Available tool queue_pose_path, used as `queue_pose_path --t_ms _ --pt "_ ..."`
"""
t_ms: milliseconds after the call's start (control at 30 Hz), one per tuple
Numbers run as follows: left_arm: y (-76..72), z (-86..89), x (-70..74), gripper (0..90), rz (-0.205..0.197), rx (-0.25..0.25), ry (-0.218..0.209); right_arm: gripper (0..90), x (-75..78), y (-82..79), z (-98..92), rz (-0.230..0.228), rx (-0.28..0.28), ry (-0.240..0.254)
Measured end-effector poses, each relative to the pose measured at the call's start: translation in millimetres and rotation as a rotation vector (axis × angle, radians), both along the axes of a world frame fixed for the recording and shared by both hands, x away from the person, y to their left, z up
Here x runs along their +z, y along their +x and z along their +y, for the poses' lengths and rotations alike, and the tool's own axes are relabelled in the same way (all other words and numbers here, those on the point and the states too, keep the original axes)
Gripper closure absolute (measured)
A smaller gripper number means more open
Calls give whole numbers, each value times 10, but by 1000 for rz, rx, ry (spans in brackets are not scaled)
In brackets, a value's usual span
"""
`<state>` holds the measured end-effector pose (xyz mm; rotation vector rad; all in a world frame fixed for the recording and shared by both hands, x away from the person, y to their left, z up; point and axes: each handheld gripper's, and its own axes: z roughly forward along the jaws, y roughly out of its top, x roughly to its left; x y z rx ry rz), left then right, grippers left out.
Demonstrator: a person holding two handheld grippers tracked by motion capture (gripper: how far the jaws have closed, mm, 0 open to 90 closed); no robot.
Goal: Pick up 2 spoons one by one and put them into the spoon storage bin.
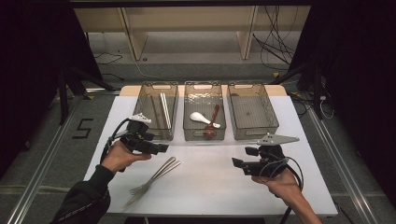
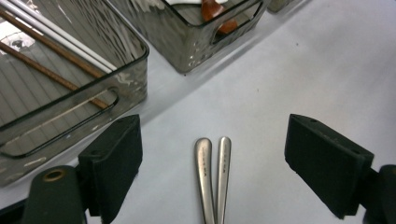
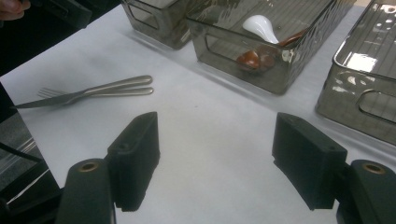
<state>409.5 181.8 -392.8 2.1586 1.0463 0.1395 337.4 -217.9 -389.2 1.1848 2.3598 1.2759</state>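
Two forks (image 1: 154,176) lie together on the white desk (image 1: 210,186), handles toward the bins, tines toward the near-left edge — a long diagonal. Seen from the left claw (image 2: 212,154), their handle ends lie between its wide-open, empty jaws; the high view shows the whole forks. Right claw (image 3: 215,163) is wide open too, empty, well apart. Three smoky bins (image 1: 252,112) line the far edge; grey floor beyond.
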Motion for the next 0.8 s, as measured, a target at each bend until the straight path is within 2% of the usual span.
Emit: queue_pose_path --t_ms 267,500,800 --pt "-89 15 -95 183 50 -12 48 326 -18 3 0 5 3 -2" --pt "-143 30 -143 182 52 -13 61 326 -21 -1 1 4 7 -4" --pt "-231 42 -225 181 50 -6 56 326 -23 2 1 5 6 -2"
